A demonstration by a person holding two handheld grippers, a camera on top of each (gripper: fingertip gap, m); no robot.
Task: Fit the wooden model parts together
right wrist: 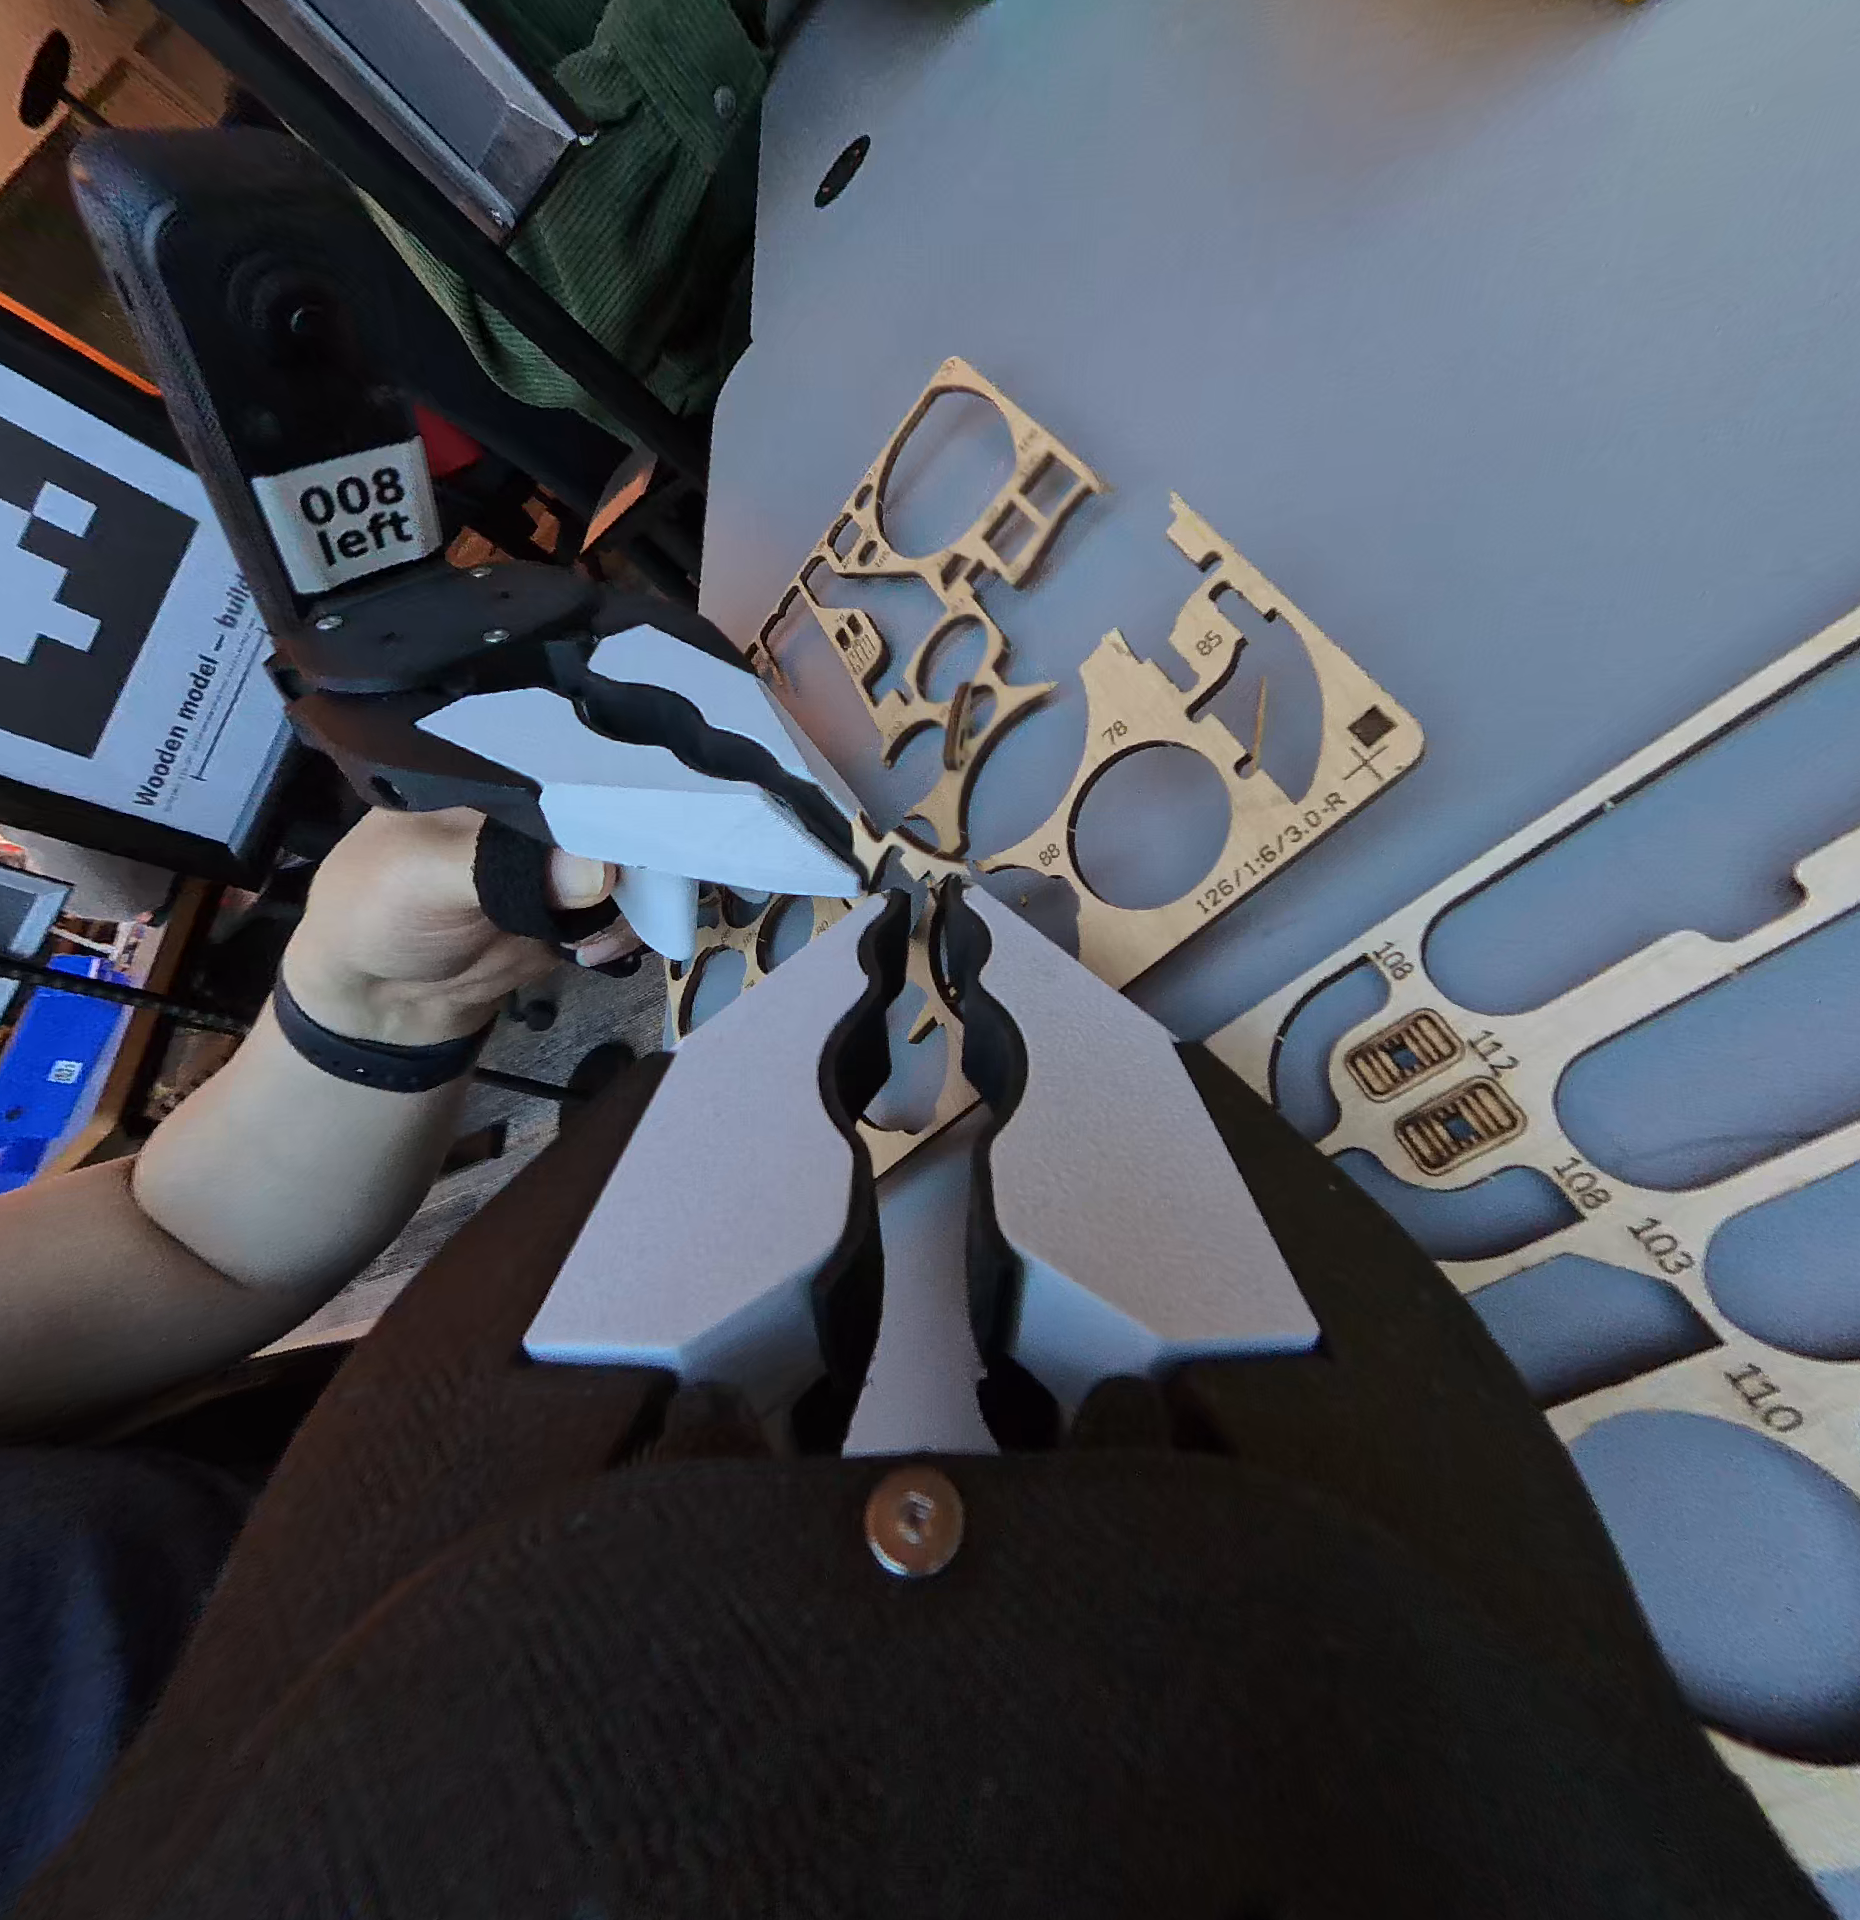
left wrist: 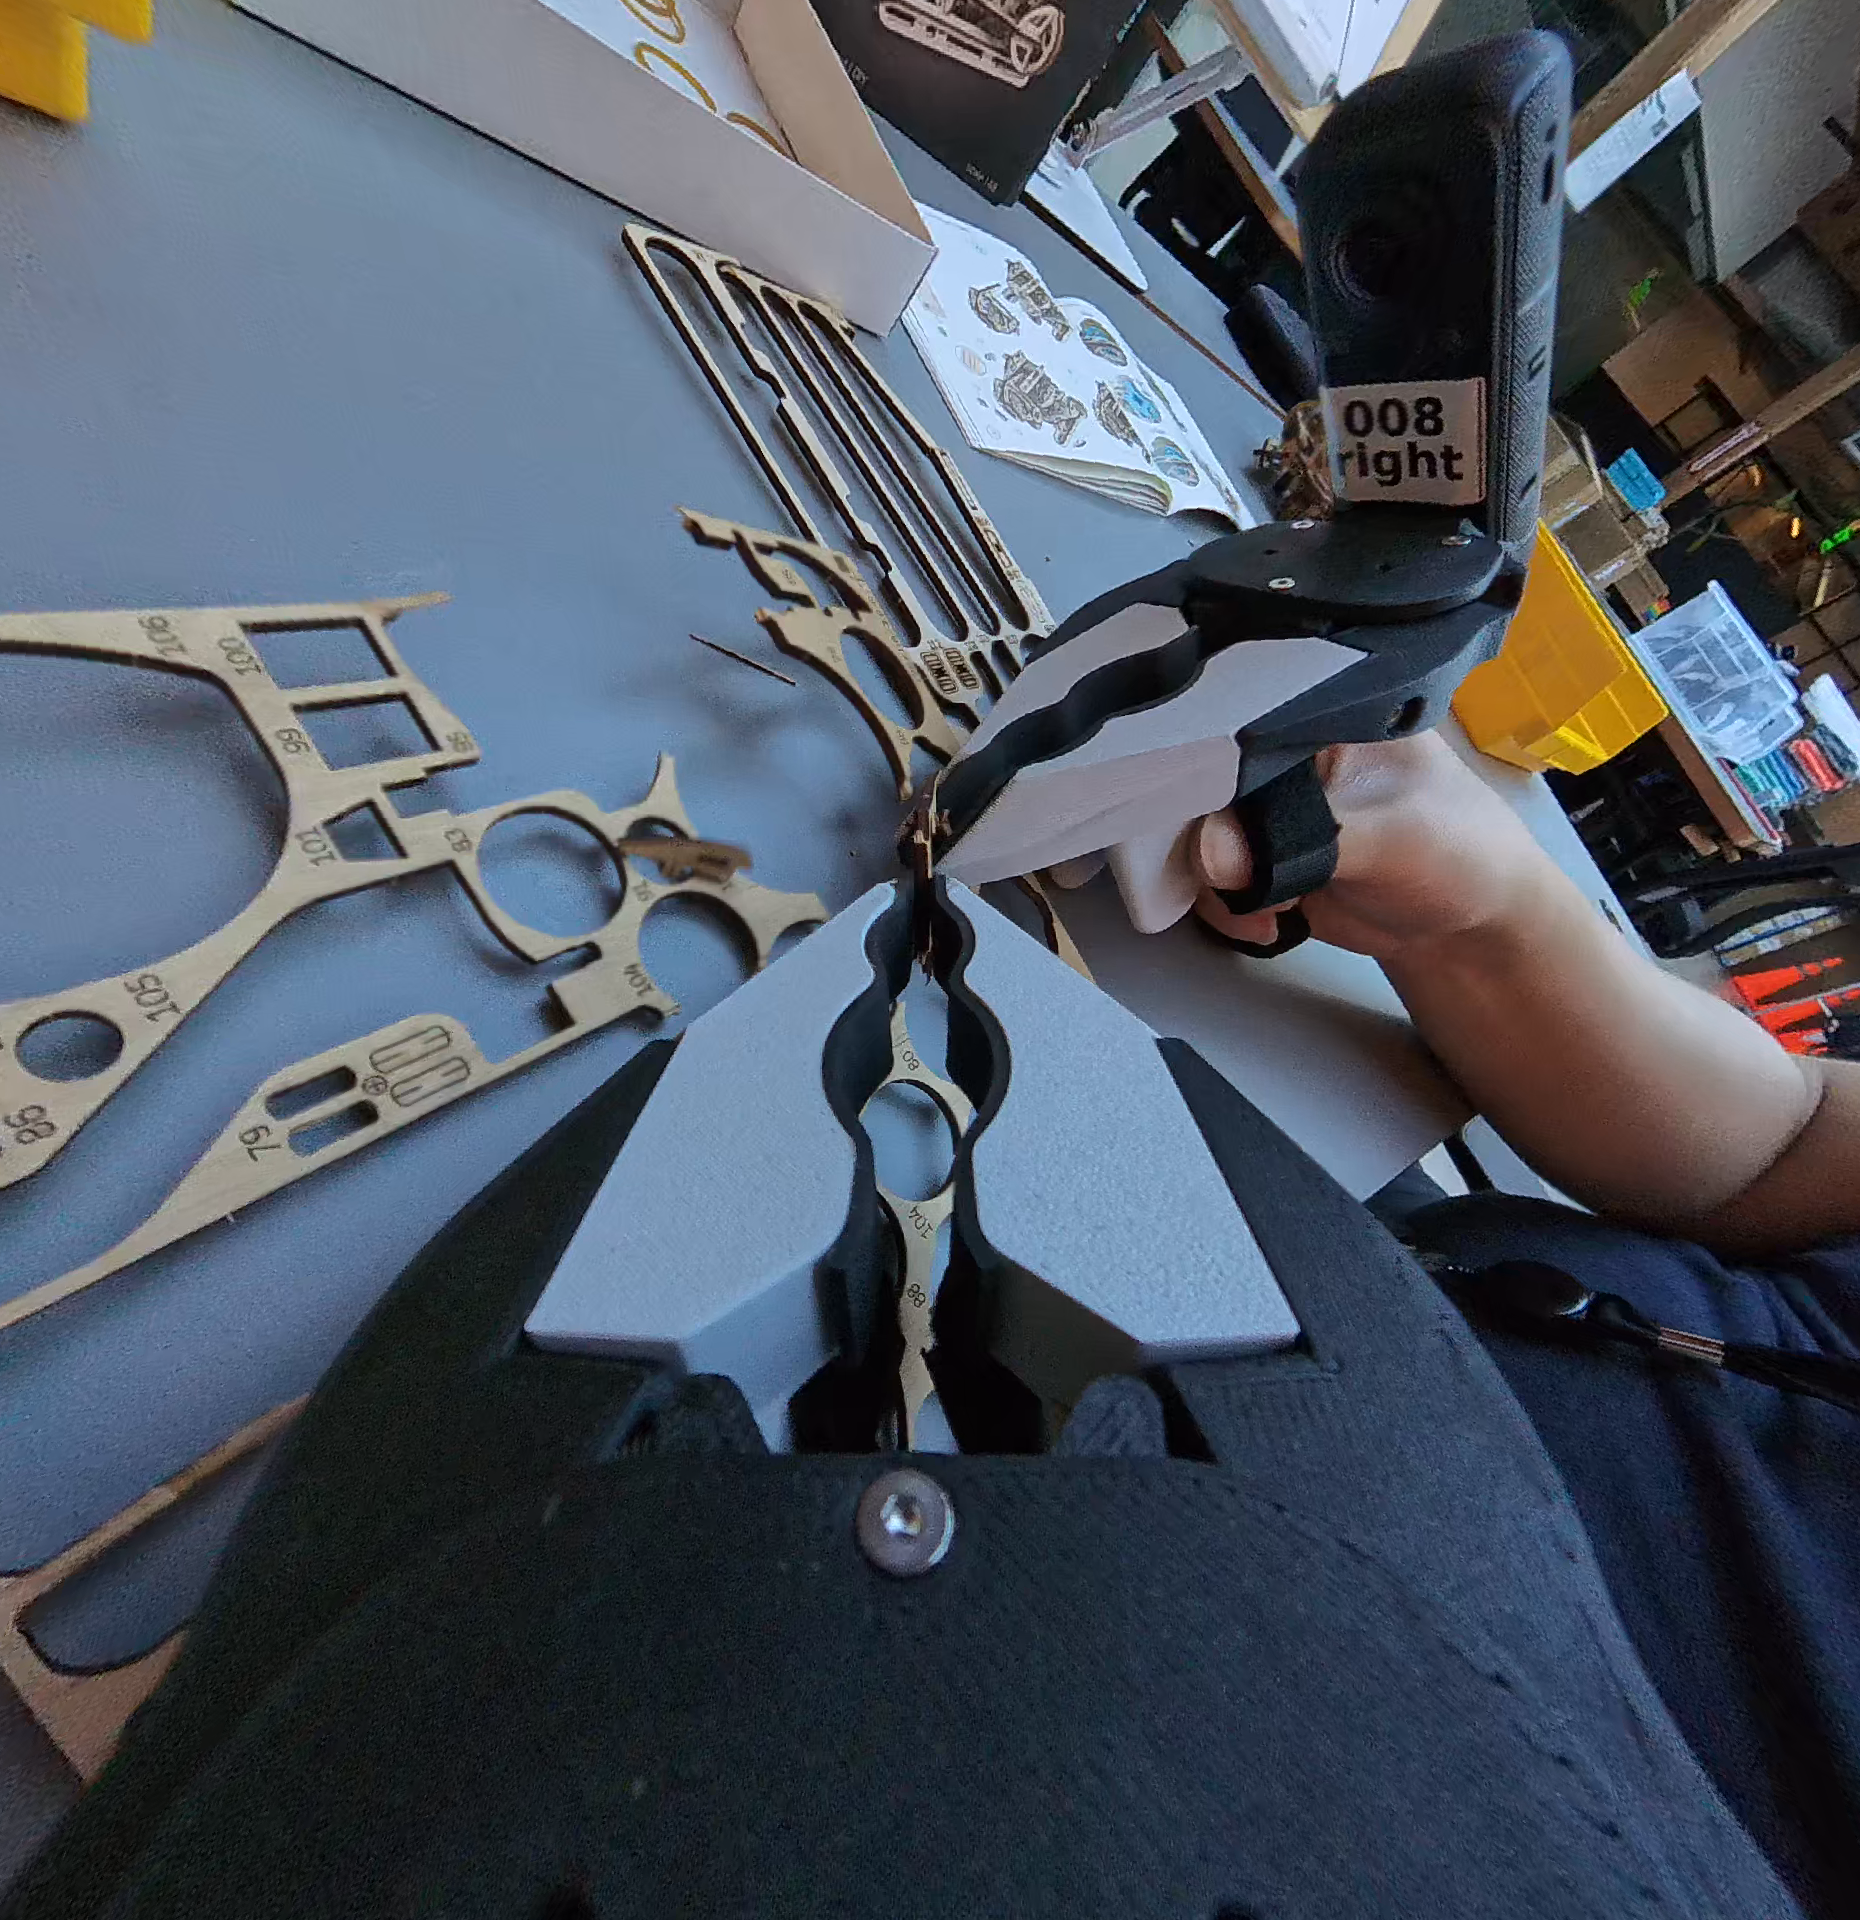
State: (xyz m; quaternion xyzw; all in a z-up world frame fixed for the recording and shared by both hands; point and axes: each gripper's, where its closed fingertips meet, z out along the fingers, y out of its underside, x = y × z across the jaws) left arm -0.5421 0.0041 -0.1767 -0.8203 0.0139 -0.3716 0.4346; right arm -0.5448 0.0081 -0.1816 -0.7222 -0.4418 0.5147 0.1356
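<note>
In the left wrist view my left gripper (left wrist: 921,906) is shut on a small thin wooden part (left wrist: 923,940) held edge-on at its fingertips. My right gripper (left wrist: 931,840) comes in from the right and is shut on another small wooden part (left wrist: 920,826). The two tips meet, and the parts touch just above the table. In the right wrist view my right gripper (right wrist: 921,902) pinches its thin part (right wrist: 942,940), and the left gripper (right wrist: 861,868) comes in from the left, tip to tip with it. How the parts join is hidden between the tips.
Laser-cut wooden sheets with empty cut-outs lie on the grey table (left wrist: 282,364): one at the left (left wrist: 147,997), a slotted one farther back (left wrist: 853,436), a square one (right wrist: 1113,727) and a large one (right wrist: 1528,1091). A loose small part (left wrist: 687,857), a booklet (left wrist: 1071,395), a white box (left wrist: 593,114) and a yellow bin (left wrist: 1560,665) lie around. The grippers are tip to tip, or close to it.
</note>
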